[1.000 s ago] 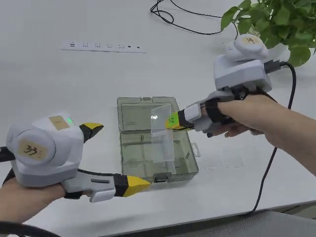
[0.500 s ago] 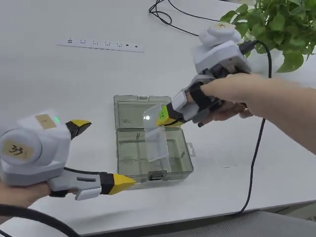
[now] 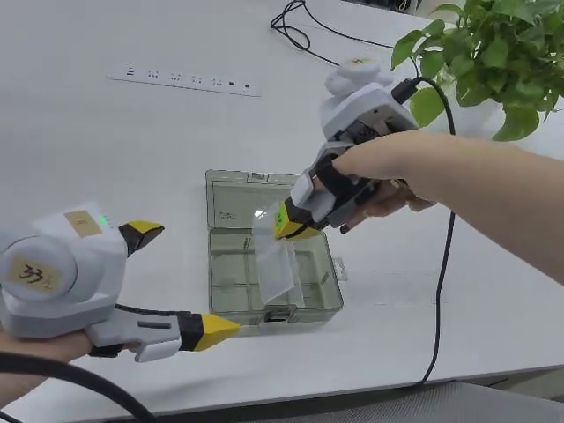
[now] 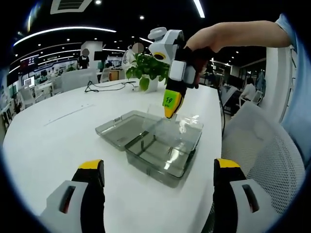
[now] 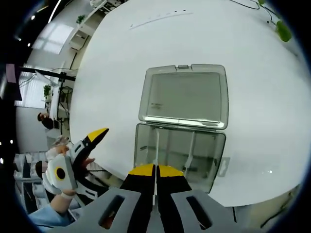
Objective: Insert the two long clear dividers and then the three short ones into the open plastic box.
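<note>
The clear grey plastic box (image 3: 226, 300) lies open on the white table, its lid (image 3: 236, 196) folded flat on the far side. My right gripper (image 3: 287, 226) is shut on a clear divider (image 3: 278, 263), which hangs tilted over the middle of the tray with its lower edge down inside. The right gripper view has the shut jaws (image 5: 155, 171) right above the tray (image 5: 214, 156), the divider edge-on as a thin line (image 5: 156, 145). My left gripper (image 3: 181, 280) hovers open and unladen at the front left of the box. The box (image 4: 156, 171) lies ahead of it in the left gripper view.
Faint clear dividers (image 3: 392, 280) lie flat on the table right of the box. A black cable (image 3: 441, 264) hangs from the right gripper to the front edge. A power strip (image 3: 185, 81) sits at the back and a potted plant (image 3: 493, 53) at the back right.
My right gripper has carried the divider left and down, from over the box's right side to its middle. The left gripper has stayed open at the front left.
</note>
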Motion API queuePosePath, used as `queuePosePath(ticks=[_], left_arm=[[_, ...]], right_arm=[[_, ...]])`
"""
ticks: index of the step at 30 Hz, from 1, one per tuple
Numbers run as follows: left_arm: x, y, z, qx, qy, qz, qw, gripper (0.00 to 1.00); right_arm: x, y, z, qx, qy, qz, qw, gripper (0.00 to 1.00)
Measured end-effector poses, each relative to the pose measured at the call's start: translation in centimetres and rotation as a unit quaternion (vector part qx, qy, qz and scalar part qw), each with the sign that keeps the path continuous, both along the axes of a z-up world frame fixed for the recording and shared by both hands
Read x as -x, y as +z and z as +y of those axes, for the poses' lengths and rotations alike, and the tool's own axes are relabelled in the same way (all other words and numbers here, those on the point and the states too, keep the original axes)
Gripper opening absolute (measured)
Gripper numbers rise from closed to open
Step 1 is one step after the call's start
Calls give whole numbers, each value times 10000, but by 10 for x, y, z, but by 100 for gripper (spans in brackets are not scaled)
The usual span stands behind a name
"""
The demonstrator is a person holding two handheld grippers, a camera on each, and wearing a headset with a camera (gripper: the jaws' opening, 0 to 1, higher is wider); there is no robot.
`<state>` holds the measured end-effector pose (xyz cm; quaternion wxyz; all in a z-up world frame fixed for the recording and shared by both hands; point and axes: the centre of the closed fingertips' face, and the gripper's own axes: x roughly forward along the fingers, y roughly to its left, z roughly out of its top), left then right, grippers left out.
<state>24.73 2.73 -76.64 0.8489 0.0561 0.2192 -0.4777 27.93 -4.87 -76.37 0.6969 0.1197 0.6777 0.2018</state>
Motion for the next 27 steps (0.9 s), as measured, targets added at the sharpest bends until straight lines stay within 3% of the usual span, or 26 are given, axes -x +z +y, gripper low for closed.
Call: queuePosePath(ticks=[6, 11, 17, 27], left_arm=[[1, -2, 2, 33, 49, 39, 10000, 94], [1, -5, 5, 53, 90, 81, 9999, 93], [1, -8, 8, 55, 126, 121, 9998, 92], [0, -12, 10, 101, 169, 188, 9996, 91]], right_arm=[[6, -6, 1, 118, -8, 86, 9999, 1], [2, -17, 0, 169, -36, 126, 9998, 1], [7, -18, -1, 202, -154, 186, 9995, 2], [0, -28, -1, 246, -120, 247, 9993, 2]])
